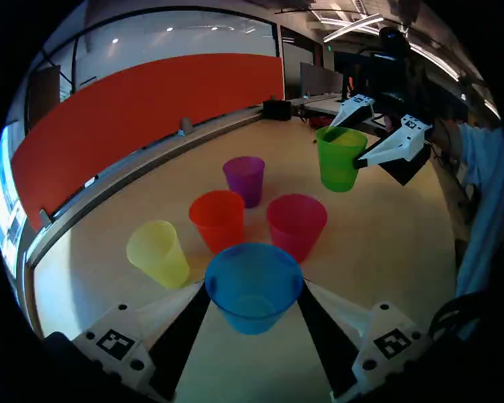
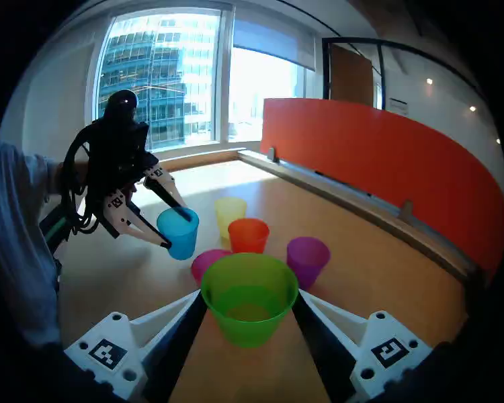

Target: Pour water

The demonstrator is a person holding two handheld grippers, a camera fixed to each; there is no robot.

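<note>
Blue cup [image 1: 253,310] clamped in left gripper [image 1: 253,289]; green cup [image 2: 249,322] in right gripper [image 2: 249,297], seemingly part-filled.

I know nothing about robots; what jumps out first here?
A blue cup is clamped in the left tool and a green cup in the right tool, both over a wooden table. On it stand a yellow cup, orange cup, pink cup and purple cup, before a long red partition.

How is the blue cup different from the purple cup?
The blue translucent plastic cup is gripped between the left gripper's fingers; the purple translucent plastic cup stands free on the wooden table. Their colours differ: blue cup, purple cup. Both are upright and tapered.
</note>
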